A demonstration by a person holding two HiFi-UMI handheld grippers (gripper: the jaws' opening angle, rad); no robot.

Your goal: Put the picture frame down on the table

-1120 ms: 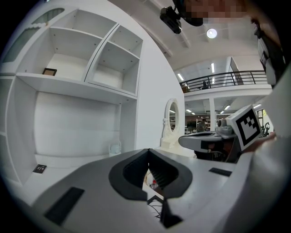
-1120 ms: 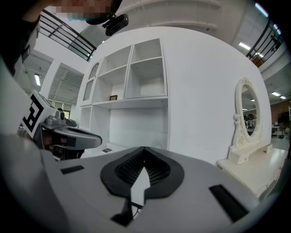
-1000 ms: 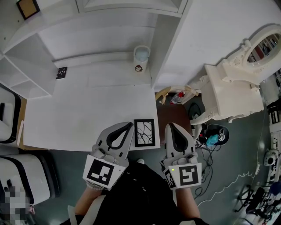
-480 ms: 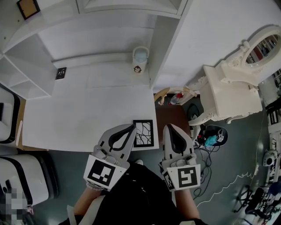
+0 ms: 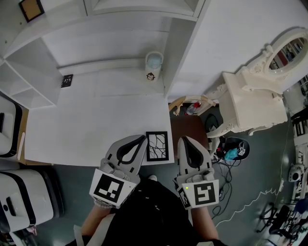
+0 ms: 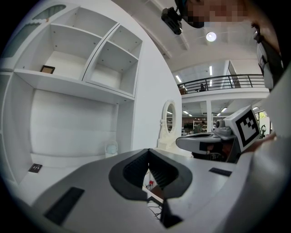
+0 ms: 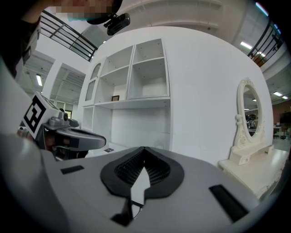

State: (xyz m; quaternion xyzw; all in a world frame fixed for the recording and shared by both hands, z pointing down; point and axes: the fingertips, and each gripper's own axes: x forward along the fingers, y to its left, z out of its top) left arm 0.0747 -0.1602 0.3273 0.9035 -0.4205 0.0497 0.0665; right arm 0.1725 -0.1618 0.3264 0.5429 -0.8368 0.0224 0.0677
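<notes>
The picture frame [image 5: 158, 146] is laid flat at the 5 o'clock corner of the white table [image 5: 96, 120]. The left gripper [image 5: 143, 138] is held just beside it at 9 o'clock and the right gripper [image 5: 182, 140] at 3 o'clock. Both pairs of jaws are clenched together, with nothing grasped. A cup [image 5: 154, 66] is seen well apart at the frame's 12 o'clock.

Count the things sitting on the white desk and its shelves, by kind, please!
Picture frames: 2
Cups: 1
Black marker cards: 1
Total: 4
</notes>
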